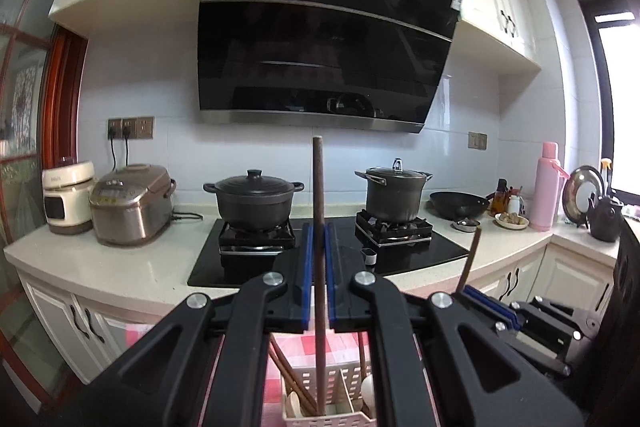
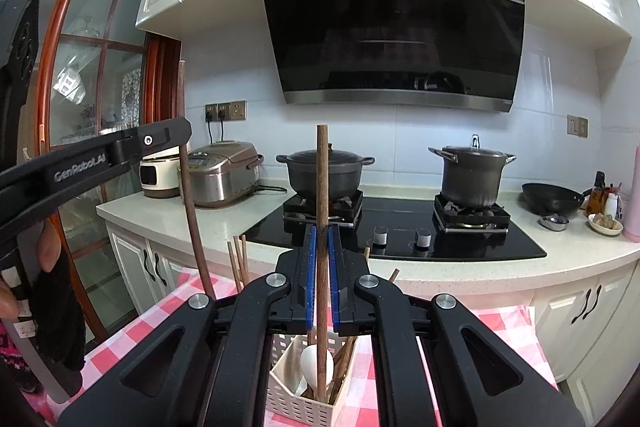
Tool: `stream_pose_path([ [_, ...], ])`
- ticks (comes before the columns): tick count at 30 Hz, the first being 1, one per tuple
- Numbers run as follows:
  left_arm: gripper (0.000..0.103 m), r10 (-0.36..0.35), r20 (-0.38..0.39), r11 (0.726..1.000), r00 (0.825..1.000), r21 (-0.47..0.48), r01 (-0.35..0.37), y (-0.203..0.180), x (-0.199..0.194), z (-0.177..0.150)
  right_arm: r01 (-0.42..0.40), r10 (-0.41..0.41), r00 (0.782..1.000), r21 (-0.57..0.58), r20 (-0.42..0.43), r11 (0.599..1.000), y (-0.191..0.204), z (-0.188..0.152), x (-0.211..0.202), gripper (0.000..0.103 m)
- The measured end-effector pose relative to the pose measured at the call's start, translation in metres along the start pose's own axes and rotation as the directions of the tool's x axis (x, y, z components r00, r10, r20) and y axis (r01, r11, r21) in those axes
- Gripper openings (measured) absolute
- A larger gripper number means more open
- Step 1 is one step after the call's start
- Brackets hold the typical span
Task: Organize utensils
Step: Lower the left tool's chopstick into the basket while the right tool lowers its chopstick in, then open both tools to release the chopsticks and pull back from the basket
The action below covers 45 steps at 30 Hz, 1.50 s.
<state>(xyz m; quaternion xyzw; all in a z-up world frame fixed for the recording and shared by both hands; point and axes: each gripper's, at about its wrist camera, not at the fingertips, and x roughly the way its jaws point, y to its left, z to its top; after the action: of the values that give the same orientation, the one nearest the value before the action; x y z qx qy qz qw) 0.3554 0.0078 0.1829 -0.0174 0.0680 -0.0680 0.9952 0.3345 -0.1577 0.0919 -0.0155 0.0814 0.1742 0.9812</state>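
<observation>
- The left gripper (image 1: pixel 318 247), centre of its frame, has its blue-padded jaws clamped on a dark brown wooden chopstick (image 1: pixel 319 187) standing upright.
- The right gripper (image 2: pixel 322 251) likewise pinches a reddish-brown wooden chopstick (image 2: pixel 322 179) (also upright).
- Both lower ends reach into the cream slotted plastic utensil basket (image 2: pixel 296 401), bottom centre, on the pink-and-white checked surface (image 2: pixel 136 331).

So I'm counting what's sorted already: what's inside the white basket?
In the white basket: brown wooden chopsticks and a white spoon. Each gripper holds one more chopstick upright over it. The basket's bottom and far compartments are hidden by the grippers.
</observation>
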Motion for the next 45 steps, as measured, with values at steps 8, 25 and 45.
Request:
stream_pose_path([
  [8,0.006,-0.005,-0.078,0.998,0.997,-0.068,0.0,0.014,0.043,-0.025,-0.006,0.006,0.999,-0.002,-0.05,1.0,-0.001,-0.013,0.021,0.006],
  [25,0.006,-0.013,-0.295,0.997,0.955,-0.078,-0.01,0.016,0.104,-0.096,-0.013,0.019,0.979,0.029,-0.202,0.999,-0.007,-0.04,0.067,0.006],
  [45,0.064,0.134,-0.253,0.987,0.958,-0.057,-0.153,0.042,0.086,-0.102,0.008,0.009,0.983,0.087,-0.184,0.996,-0.026,-0.046,0.058,0.043],
])
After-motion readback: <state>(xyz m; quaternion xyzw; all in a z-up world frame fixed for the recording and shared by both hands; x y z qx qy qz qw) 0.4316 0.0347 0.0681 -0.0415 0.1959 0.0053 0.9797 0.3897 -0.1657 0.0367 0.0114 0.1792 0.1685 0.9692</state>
